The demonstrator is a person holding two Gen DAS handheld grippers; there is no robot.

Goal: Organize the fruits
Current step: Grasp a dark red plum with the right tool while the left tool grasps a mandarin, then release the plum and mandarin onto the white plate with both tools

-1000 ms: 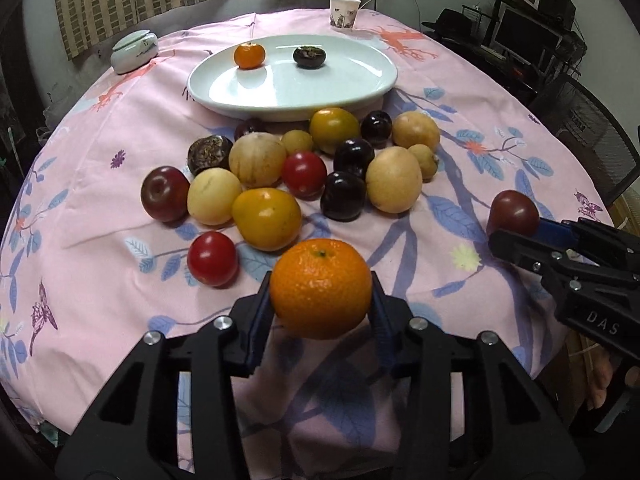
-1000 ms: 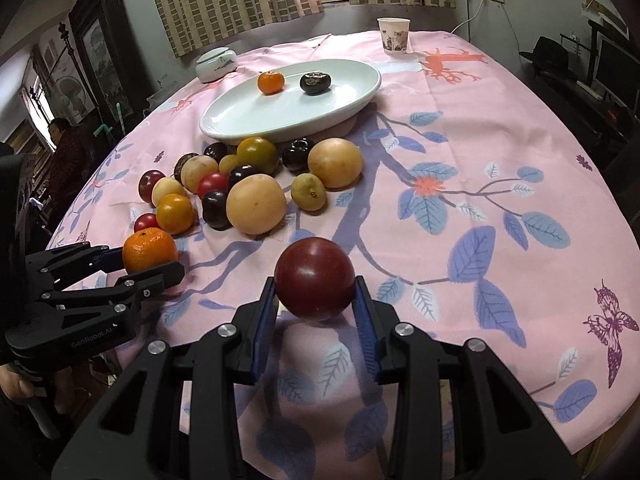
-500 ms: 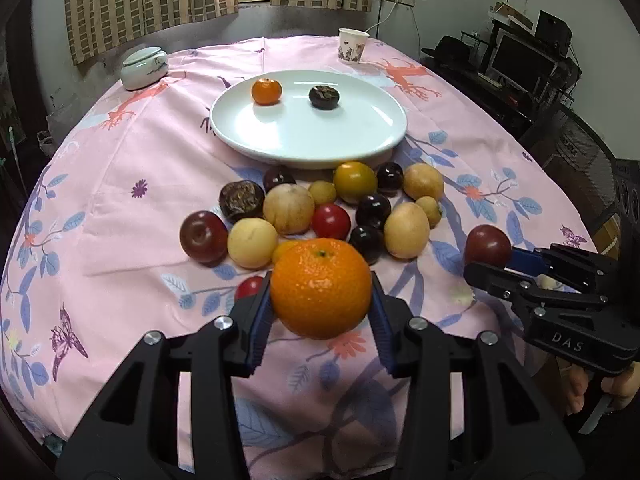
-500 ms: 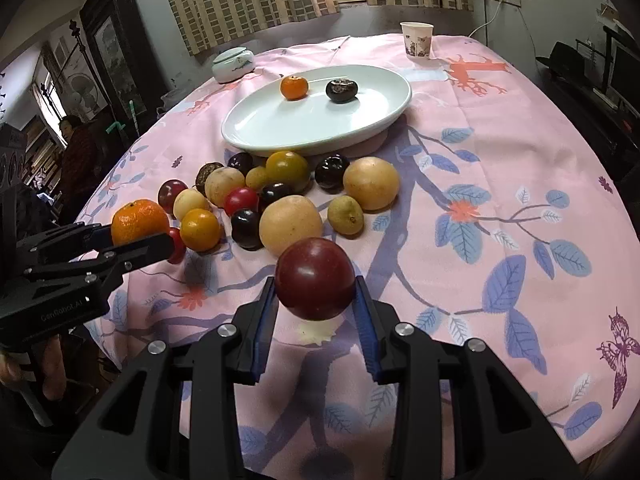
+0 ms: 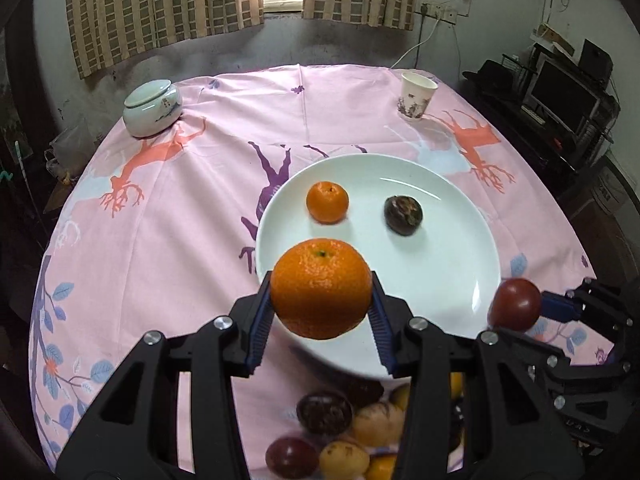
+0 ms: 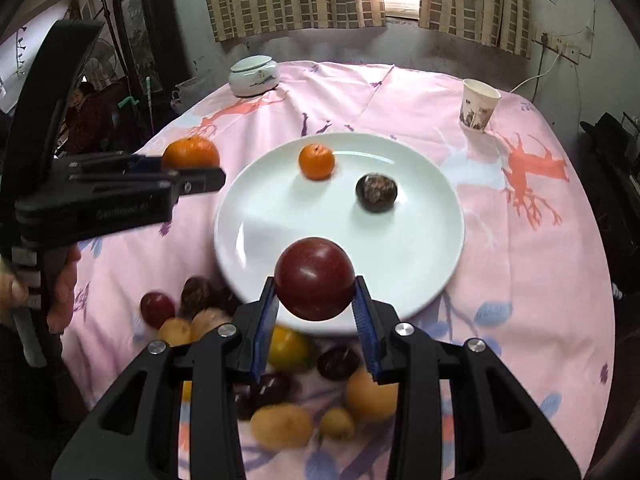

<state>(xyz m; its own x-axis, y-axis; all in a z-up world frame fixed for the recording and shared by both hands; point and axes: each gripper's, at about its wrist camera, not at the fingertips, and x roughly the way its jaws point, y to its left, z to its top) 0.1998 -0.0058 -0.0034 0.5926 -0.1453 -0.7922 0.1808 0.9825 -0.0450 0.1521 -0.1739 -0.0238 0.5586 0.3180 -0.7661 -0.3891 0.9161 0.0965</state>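
Your left gripper [image 5: 321, 308] pinches the orange [image 5: 321, 288] and your right gripper [image 6: 315, 300] pinches the plum [image 6: 315, 273], both over the near rim of the plate [image 5: 440, 280], whose bare middle lies straight ahead and below.

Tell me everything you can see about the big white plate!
The white plate is round, shallow and glossy, like glazed ceramic, with light glinting off it. It lies flat on the pink patterned tablecloth, past the pile of loose fruit. Two fruits rest on it, apart from each other: a small orange and a dark wrinkled fruit. The rest of it is bare.
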